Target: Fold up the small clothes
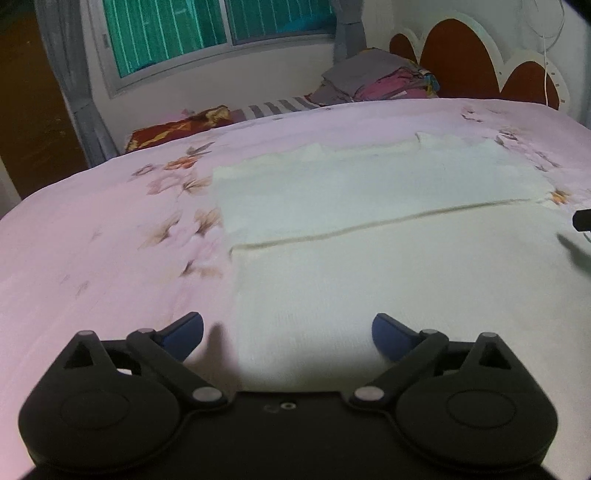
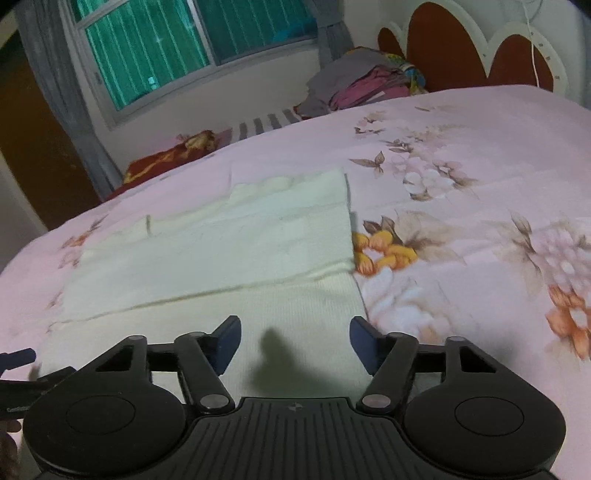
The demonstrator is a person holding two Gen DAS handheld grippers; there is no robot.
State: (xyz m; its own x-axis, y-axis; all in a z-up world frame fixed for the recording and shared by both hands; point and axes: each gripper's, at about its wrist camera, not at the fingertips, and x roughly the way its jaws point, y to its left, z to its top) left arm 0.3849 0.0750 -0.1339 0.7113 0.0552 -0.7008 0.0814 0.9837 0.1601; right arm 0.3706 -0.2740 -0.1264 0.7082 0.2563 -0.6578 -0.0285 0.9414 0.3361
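Note:
A cream knitted garment (image 1: 388, 206) lies flat on the pink floral bedsheet (image 1: 92, 240), folded so that a near layer overlaps the far one along a crosswise edge. My left gripper (image 1: 288, 334) hovers over the garment's near left edge, its blue-tipped jaws wide apart with nothing between them. In the right wrist view the same garment (image 2: 221, 251) spreads ahead and to the left. My right gripper (image 2: 295, 341) stands open above its near right corner, no cloth pinched. The other gripper's dark tip (image 2: 18, 356) shows at the left edge.
A pile of grey and pink clothes (image 1: 373, 81) sits at the bed's far edge beside the red and white headboard (image 1: 458, 59). A red patterned cloth (image 1: 177, 129) lies at the far left edge. A window (image 1: 207, 33) and grey curtains stand behind. Bare sheet (image 2: 461, 221) extends right.

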